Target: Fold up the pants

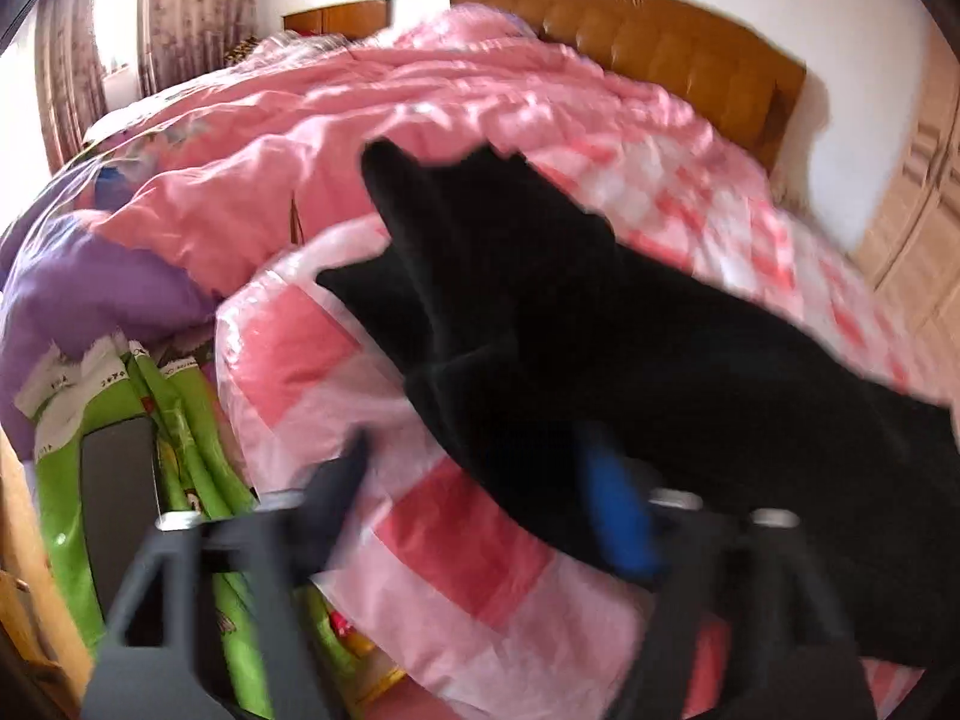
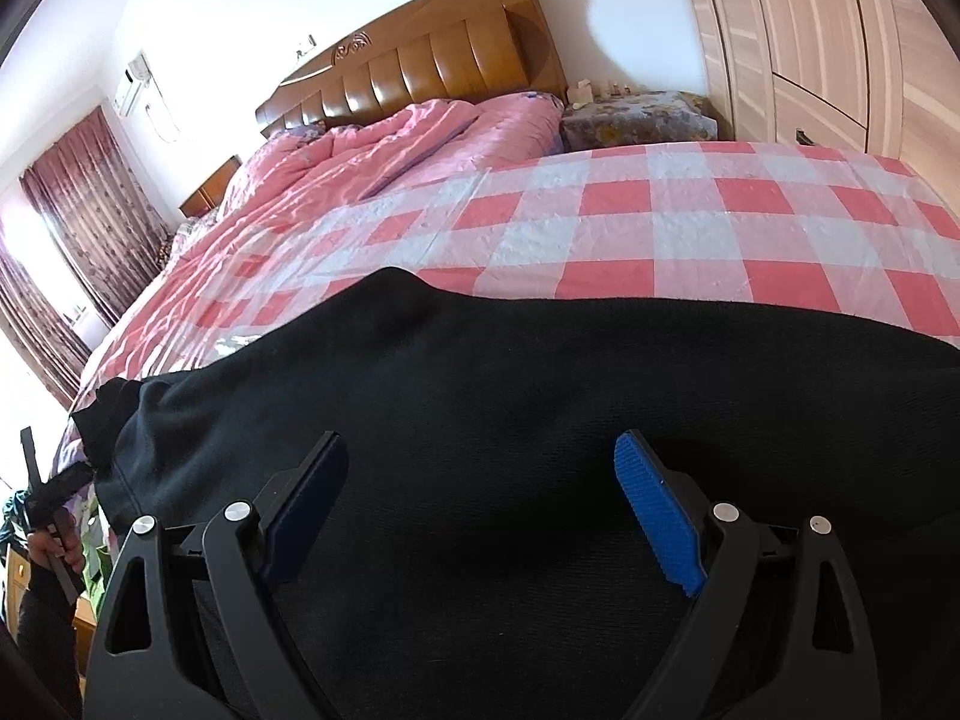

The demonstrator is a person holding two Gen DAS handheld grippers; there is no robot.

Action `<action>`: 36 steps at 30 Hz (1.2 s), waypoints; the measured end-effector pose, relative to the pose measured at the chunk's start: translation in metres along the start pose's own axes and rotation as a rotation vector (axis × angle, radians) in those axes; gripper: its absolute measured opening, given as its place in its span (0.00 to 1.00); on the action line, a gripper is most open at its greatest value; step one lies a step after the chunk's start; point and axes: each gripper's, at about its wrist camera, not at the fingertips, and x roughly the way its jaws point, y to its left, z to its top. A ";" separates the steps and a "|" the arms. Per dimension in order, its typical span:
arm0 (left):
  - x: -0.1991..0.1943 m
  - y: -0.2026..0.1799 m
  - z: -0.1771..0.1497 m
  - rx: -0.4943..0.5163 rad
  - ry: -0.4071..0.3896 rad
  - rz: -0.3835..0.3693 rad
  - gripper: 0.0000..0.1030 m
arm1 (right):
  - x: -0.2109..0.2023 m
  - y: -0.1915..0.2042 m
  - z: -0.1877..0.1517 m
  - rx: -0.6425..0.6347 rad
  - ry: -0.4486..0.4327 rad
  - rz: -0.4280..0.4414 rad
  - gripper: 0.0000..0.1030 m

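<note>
Nearest us, our right gripper point(image 2: 480, 504) hovers over the black pants point(image 2: 510, 372), jaws spread wide, nothing pinched; the cloth lies flat under both pads. Our left gripper point(image 1: 480, 510) is wide too, its picture motion-blurred; the pants run between its fingers but the pads don't seem to press them.

The pants lie along the near edge of the checked sheet point(image 2: 660, 222). In the right wrist view they read as one broad dark band with a bunched end at the left, near a hand point(image 2: 57, 546) off the sheet's left corner. In the left wrist view that end point(image 1: 456, 228) looks ruffled, two lobes poking up.

We judge one fold laid and released, edges not squared; further folds and smoothing remain. Beyond the sheet: pink quilt point(image 2: 372, 162), then the wooden headboard point(image 2: 420, 72).
</note>
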 end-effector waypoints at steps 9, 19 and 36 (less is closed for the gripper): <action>-0.003 0.015 0.030 -0.088 -0.050 -0.095 0.85 | 0.015 0.106 0.042 -0.390 0.007 0.114 0.85; 0.026 0.022 0.042 -0.186 -0.022 -0.097 0.53 | 0.135 0.253 0.054 -0.822 0.237 0.450 0.63; 0.029 0.014 0.040 -0.185 -0.069 -0.072 0.24 | 0.179 0.295 0.029 -1.053 0.343 0.593 0.21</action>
